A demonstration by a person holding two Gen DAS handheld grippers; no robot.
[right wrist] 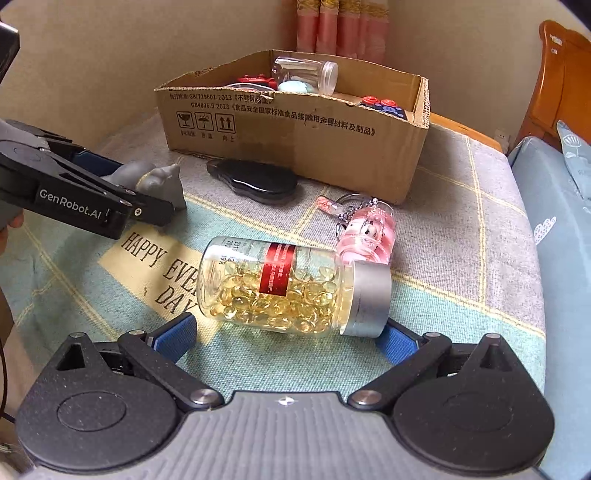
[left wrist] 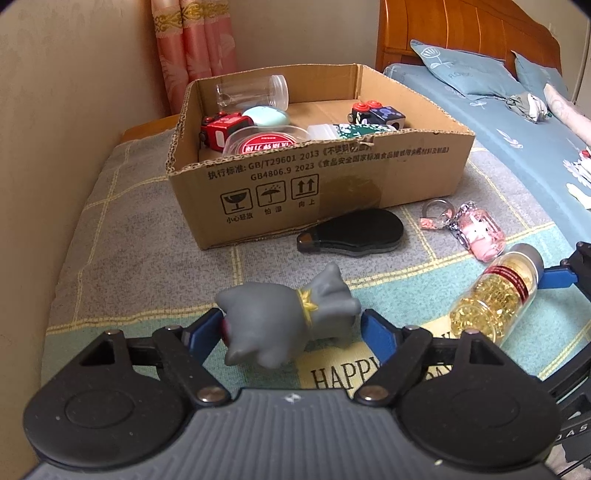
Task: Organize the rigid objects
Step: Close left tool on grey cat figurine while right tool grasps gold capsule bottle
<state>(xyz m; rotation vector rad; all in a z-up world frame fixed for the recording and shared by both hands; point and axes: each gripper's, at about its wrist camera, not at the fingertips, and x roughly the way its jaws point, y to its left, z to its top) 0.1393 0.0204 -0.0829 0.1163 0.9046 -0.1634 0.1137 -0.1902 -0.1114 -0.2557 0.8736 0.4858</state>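
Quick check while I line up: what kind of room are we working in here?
Most likely a bedroom: a bed with a wooden headboard and blue pillows, pink curtains, and the cardboard box on a blanket-covered surface.

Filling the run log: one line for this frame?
left gripper: open around lying grey cat figurine | right gripper: open at capsule-filled clear bottle | cardboard box: partly filled

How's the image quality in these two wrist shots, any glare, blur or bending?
Left wrist view: strong fisheye bending with dark corners; the grey cat figurine up close looks slightly soft, while the cardboard box print reads clearly. Right wrist view: same bending; bright glints on the capsule bottle, and soft daylight with faint shadows.
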